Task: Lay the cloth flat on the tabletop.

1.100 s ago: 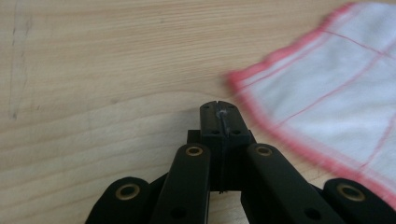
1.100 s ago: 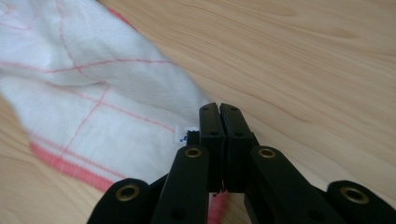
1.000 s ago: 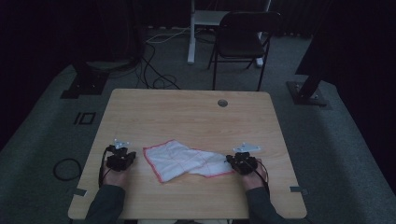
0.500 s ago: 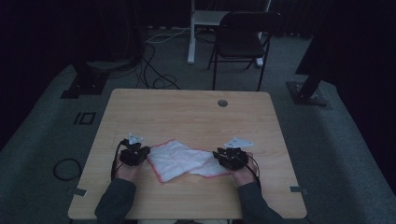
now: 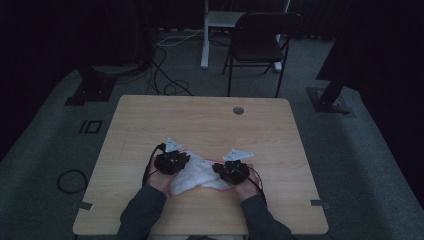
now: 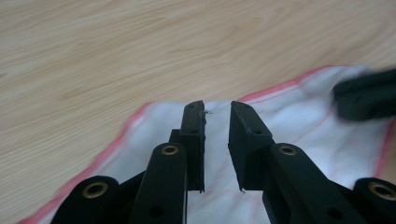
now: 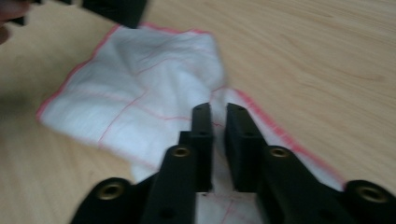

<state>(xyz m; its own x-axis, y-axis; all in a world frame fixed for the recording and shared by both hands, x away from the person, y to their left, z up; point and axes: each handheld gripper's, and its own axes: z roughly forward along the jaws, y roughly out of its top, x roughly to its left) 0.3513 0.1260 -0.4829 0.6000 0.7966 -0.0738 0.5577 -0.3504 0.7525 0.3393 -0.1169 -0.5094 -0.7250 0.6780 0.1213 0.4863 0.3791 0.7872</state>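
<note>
Cloth (image 5: 197, 175) lies rumpled on the near half of the surface (image 5: 210, 125), between the two hands. White, red hem and thin red grid lines.

Left gripper (image 5: 181, 159) sits over the cloth's left part. In the left gripper view its jaws are parted with a narrow gap, nothing between them, tips over white fabric just inside the far hem. Released.

Right gripper (image 5: 223, 169) sits over the cloth's right part. In the right gripper view its jaws stand nearly together with a slim gap, tips just by the hem that runs off to the right. Fabric lies beneath and behind them; no fold visibly caught. Calling it unclamped, though the frame is blurred.

Step, as I read it: take hold of the cloth at two points to spread or fold it.

How to do it well:
- Go for the hem or a corner, not mid-panel. Mid-panel grabs bunch several layers.
- Lower each tip until one jaw slides under the edge; the cloth lies flat, so scrape low along the surface.
- Close both sides before lifting, else it drags askew.
- Right side looks doubled over near the hem: pinch one layer only.
- Lift evenly, keep light tension between the grippers.
</note>
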